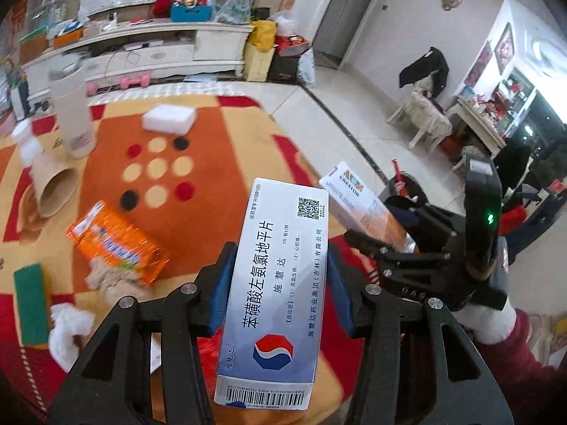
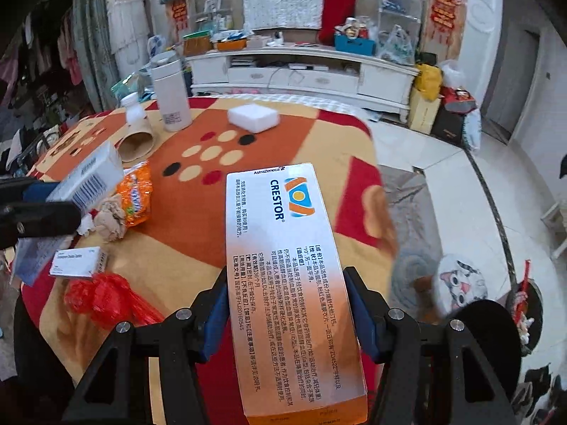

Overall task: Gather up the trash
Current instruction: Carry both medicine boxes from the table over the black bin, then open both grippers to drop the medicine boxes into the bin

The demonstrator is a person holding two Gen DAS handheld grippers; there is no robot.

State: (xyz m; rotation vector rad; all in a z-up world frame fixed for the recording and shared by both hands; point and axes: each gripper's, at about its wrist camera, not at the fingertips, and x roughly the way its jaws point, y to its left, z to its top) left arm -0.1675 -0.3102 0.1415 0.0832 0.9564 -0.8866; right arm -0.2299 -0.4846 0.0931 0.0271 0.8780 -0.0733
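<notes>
The left tongs (image 1: 278, 283) are clamped on a white and blue medicine box (image 1: 273, 290), its long sides pinched between the blue pads (image 1: 221, 287), the box lifted above the surface (image 1: 212, 219) with its barcode end nearest the camera. The right tongs (image 2: 287, 308) grip a CRESTOR box (image 2: 290, 276) the same way, white fading to orange, held out over the near edge of the surface. In the left view the right tongs and their box show just to the right, beyond the surface edge; in the right view the left tongs and their box show at the far left.

On the patterned orange, red and cream blanket covering the surface, nearest lie a crumpled red plastic bag (image 2: 102, 299), a small white carton (image 2: 78, 262), a green sponge (image 1: 32, 304) and a wad of white tissue (image 1: 67, 326). Further in, an orange snack packet (image 1: 117, 244) rests against a crumpled beige wad (image 2: 111, 219). Beyond them a cardboard tube (image 1: 53, 184) lies on its side with a small white bottle (image 1: 26, 145) just behind it, a tall white cup (image 1: 72, 113) stands upright, and a white foam block (image 1: 169, 119) sits near the far edge.

On the floor to the right, a dark bin (image 2: 524, 304) holds some red scraps
</notes>
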